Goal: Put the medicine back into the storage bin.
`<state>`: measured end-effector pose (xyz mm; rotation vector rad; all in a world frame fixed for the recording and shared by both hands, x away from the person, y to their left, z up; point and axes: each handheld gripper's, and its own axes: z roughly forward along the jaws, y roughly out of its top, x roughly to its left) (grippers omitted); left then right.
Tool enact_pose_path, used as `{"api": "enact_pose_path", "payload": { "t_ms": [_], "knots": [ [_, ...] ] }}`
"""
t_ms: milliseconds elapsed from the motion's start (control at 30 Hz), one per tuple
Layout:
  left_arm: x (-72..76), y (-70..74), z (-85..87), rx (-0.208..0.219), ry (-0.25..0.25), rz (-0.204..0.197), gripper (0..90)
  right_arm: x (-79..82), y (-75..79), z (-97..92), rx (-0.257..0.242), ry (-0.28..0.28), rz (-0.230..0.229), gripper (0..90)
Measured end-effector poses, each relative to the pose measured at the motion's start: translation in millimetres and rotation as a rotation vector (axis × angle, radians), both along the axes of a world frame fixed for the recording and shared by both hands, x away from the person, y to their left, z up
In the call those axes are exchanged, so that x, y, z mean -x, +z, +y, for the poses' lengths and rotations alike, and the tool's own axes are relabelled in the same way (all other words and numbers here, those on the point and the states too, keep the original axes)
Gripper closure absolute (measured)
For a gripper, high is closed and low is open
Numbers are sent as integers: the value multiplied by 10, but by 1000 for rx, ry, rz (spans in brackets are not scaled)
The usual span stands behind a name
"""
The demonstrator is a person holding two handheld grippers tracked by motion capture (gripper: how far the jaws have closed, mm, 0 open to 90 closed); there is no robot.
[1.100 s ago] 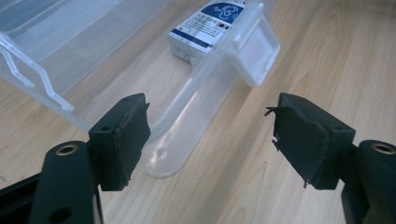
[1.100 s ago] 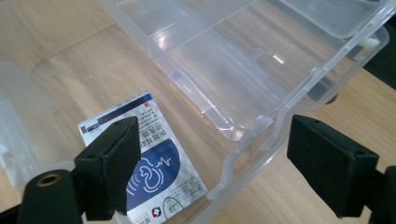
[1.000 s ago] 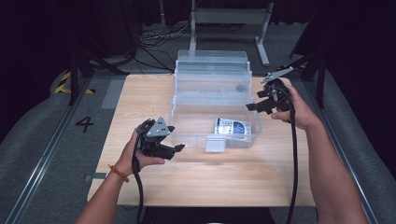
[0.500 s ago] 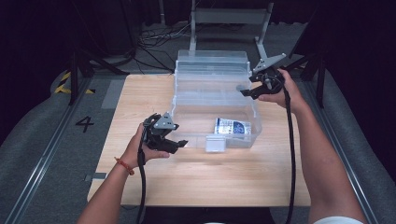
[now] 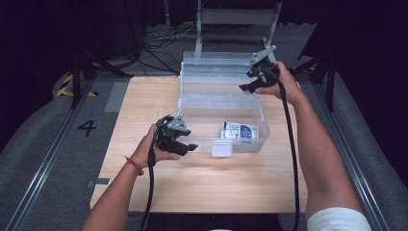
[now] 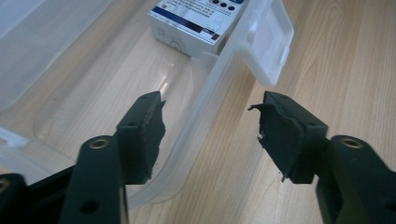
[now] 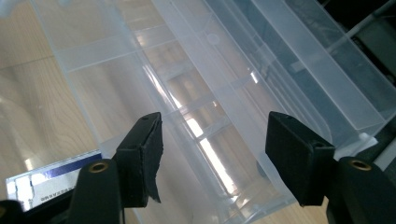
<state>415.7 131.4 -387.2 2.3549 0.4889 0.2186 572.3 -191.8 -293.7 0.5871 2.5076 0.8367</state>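
A clear plastic box (image 5: 250,142) stands on the wooden table, its lid (image 5: 216,65) raised upright at the back. Inside lies a white-and-blue carton (image 5: 239,130); a white latch (image 5: 222,148) hangs on the front wall. My left gripper (image 5: 188,144) is at the box's front left, open. In the left gripper view its jaws (image 6: 208,105) straddle the front wall (image 6: 201,121) without touching, and have just been closing. My right gripper (image 5: 245,88) is at the lid's right end, open. Its jaws (image 7: 214,122) straddle the lid's edge (image 7: 233,70), pads apart from it, also just closing.
The table's front half (image 5: 207,183) is bare wood. A grey floor with a painted number (image 5: 87,127) lies to the left. Cables and a metal stand (image 5: 235,17) sit behind the table. The carton (image 6: 196,18) and latch (image 6: 268,42) lie beyond the left jaws.
The right gripper has risen and moved left and back to the lid's right end. The left gripper has edged right onto the box's front wall. Both pairs of jaws stand narrower.
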Motion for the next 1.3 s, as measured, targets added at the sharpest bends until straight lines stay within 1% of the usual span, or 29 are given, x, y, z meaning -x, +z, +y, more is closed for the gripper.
{"api": "enact_pose_path", "payload": {
  "t_ms": [33, 67, 100, 133, 167, 200, 233, 267, 300, 367, 400, 433, 467, 500, 600, 633, 700, 733, 767, 800, 833, 900, 933, 967, 1100, 1200, 1233, 1267, 1300],
  "knots": [
    [-11, -13, -3, 5, 3, 6, 432, -47, -4, 15, -6, 3, 22, 394],
    [-33, -27, -1, 0, -2, 8, 457, -80, -4, 22, -6, 6, 30, 413],
    [-42, -33, 3, -2, -4, 21, 475, -118, -9, 36, -3, 19, 38, 423],
    [-60, -46, 7, -1, -8, 27, 481, -134, -18, 46, 4, 23, 32, 433],
    [-69, -54, 5, -2, -12, 36, 493, -159, -37, 66, 27, 36, 41, 435],
    [-73, -64, 1, -2, -12, 29, 502, -187, -60, 84, 36, 46, 58, 439],
    [-80, -68, 0, 1, -15, 39, 507, -208, -72, 92, 41, 40, 68, 441],
    [-92, -81, -7, 4, -13, 43, 512, -228, -87, 98, 36, 40, 81, 461],
    [-102, -87, -10, -7, -19, 48, 521, -254, -98, 98, 29, 51, 93, 483],
    [-119, -111, -33, -13, -24, 52, 537, -287, -79, 98, -2, 54, 104, 496],
    [-123, -116, -39, -25, -32, 49, 556, -287, -68, 96, -10, 58, 102, 502],
    [-126, -118, -43, -32, -31, 44, 568, -287, -59, 102, 1, 48, 97, 525],
    [-126, -118, -43, -32, -31, 44, 581, -287, -59, 102, 1, 48, 97, 525],
    [-131, -122, -43, -37, -25, 43, 596, -287, -44, 108, 28, 49, 81, 541],
    [-147, -123, -35, -43, -23, 32, 664, -285, -28, 104, 30, 40, 69, 565],
    [-155, -126, -30, -39, -16, 35, 664, -285, -28, 104, 30, 40, 69, 565],
    [-176, -124, -25, -46, -25, 37, 716, -282, -21, 90, 17, 32, 58, 519],
    [-185, -132, -32, -47, -33, 28, 721, -284, -14, 77, 14, -1, 33, 506],
    [-182, -136, -42, -58, -33, 25, 725, -292, -15, 56, -3, -12, 32, 491],
    [-193, -142, -53, -66, -47, 24, 733, -314, -34, 30, -12, -21, 43, 474],
    [-193, -142, -53, -66, -47, 24, 738, -314, -34, 30, -12, -21, 43, 474],
    [-207, -149, -66, -71, -60, 22, 742, -344, -93, 43, 31, -11, 75, 464],
    [-209, -149, -66, -72, -66, 23, 747, -357, -116, 49, 45, -13, 85, 482],
    [-213, -149, -64, -72, -71, 22, 752, -373, -133, 49, 46, -5, 97, 493],
    [-214, -154, -56, -67, -81, 18, 759, -417, -190, 71, 47, -1, 100, 550],
    [-193, -158, -46, -61, -96, 23, 766, -431, -209, 85, 74, 9, 96, 630],
    [-184, -153, -35, -69, -99, 21, 767, -431, -214, 83, 77, 20, 92, 668],
    [-175, -161, -35, -57, -100, 13, 768, -429, -209, 75, 76, 18, 91, 702],
    [-160, -164, -27, -56, -109, 10, 770, -428, -209, 68, 70, 20, 89, 713]
  ]
}}
